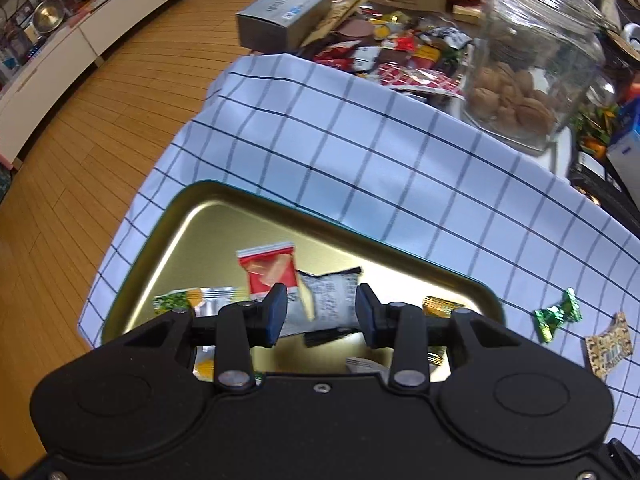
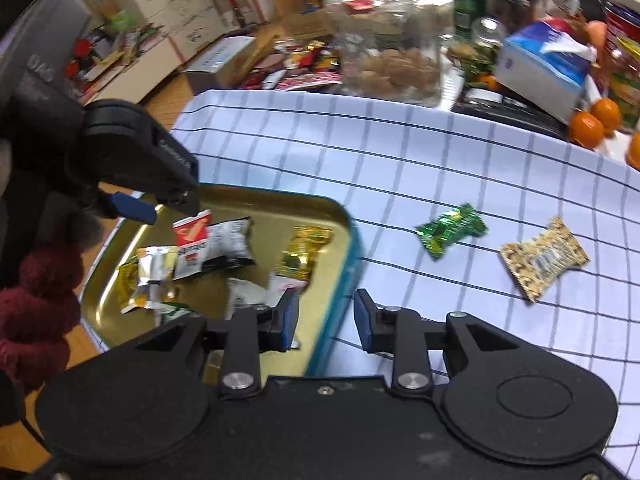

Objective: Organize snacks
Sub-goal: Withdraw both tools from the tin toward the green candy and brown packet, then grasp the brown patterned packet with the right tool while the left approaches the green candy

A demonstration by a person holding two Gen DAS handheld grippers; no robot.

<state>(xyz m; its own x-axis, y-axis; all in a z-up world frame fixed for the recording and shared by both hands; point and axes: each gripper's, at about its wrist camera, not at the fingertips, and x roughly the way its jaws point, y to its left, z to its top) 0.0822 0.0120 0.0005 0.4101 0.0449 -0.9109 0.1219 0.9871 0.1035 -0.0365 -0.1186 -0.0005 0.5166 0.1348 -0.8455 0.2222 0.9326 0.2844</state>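
Sorting is mid-way: several wrapped snacks lie in the gold metal tray point(image 2: 348, 240), while a green foil candy point(image 2: 451, 230) and a speckled tan packet point(image 2: 545, 258) remain on the checked tabletop point(image 2: 400, 152). Both the right tool point(image 2: 326, 320) and left tool point(image 1: 321, 312) stand apart, empty. The right tool probably needs to reach the green candy next.

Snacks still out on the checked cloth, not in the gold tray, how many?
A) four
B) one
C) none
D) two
D: the green-wrapped candy and the speckled tan packet lie on the checked cloth, to the right of the gold tray; the other wrapped snacks in view on this cloth sit inside the tray.
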